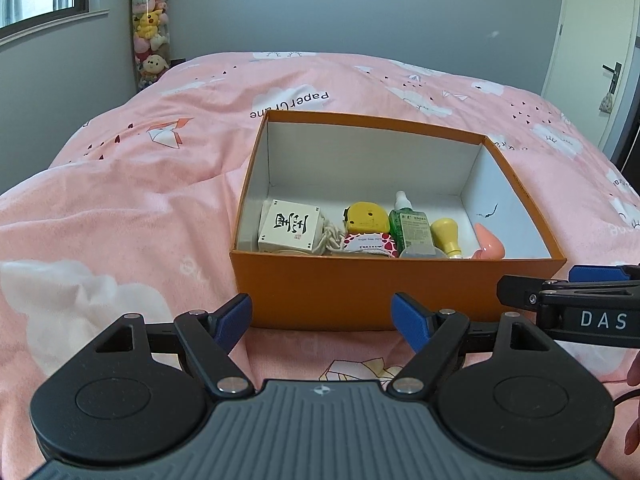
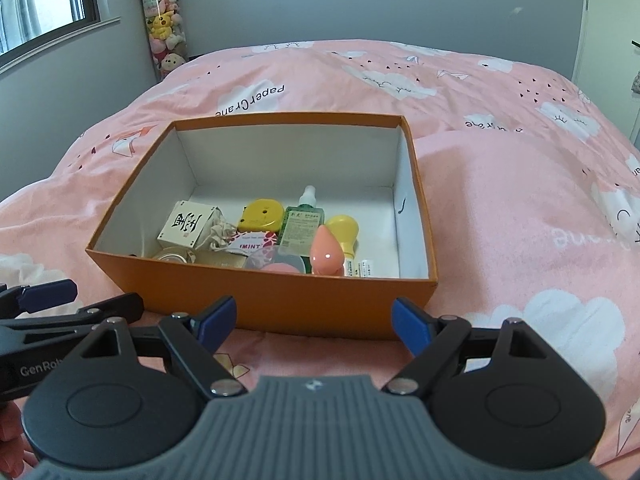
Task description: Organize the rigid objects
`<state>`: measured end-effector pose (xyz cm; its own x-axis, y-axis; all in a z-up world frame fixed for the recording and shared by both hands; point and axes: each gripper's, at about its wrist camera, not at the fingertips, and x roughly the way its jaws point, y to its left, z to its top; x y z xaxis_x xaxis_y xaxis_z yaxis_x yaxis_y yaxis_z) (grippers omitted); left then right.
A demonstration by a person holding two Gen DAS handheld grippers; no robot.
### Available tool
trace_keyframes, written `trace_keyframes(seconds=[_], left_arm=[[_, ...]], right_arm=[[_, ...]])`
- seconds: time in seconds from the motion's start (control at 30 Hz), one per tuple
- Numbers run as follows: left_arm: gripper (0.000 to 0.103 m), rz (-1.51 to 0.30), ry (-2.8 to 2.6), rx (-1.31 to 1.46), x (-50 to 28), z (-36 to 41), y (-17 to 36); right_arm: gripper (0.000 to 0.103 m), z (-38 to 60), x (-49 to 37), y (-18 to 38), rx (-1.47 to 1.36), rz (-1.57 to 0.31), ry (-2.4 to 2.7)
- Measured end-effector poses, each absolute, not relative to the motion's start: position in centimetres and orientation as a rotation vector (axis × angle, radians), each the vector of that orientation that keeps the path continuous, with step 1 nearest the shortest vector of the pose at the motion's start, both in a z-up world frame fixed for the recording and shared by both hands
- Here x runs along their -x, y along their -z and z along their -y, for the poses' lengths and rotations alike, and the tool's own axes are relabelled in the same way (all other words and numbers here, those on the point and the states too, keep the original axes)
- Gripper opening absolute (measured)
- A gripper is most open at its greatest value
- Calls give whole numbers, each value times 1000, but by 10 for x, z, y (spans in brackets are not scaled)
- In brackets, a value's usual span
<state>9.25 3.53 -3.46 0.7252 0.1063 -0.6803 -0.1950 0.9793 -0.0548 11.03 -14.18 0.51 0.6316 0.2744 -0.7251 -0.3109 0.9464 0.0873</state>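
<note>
1. An orange box (image 1: 320, 292) sits open on a bed with a pink quilt (image 1: 120, 208); its near wall hides the bottoms of the things packed along that side.
2. Inside, from left to right: a white carton with black characters (image 1: 290, 226), a bit of knotted cord (image 1: 330, 238), a yellow round case (image 1: 366, 216), a green spray bottle (image 1: 410, 226), a yellow bulb-shaped piece (image 1: 446, 236) and a pink teardrop piece (image 1: 488, 242).
3. In the left wrist view the pink piece is half cut off by the near wall; the right wrist view shows it whole, touching the yellow bulb.
4. Lower items are hard to make out: a mint packet (image 2: 252, 245), a clear round lid (image 2: 280, 262) and something pale in the near-left corner.
5. The far half of the box floor is bare, as is a strip along the right wall.
6. The left claw (image 1: 322, 320) is spread wide with nothing between its blue pads, just short of the near wall.
7. The right claw (image 2: 314, 322) is likewise wide and holds nothing, in front of the same wall.
8. Each claw shows at the edge of the other's view, side by side and apart.
9. The quilt lies open on both sides of the box.
</note>
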Motion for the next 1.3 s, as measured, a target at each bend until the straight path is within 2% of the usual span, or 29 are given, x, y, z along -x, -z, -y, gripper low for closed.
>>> trace_keyframes(seconds=[1.3], left_arm=[[93, -752, -157, 132, -95, -36, 33]], right_arm=[[84, 142, -117, 5, 35, -870, -338]])
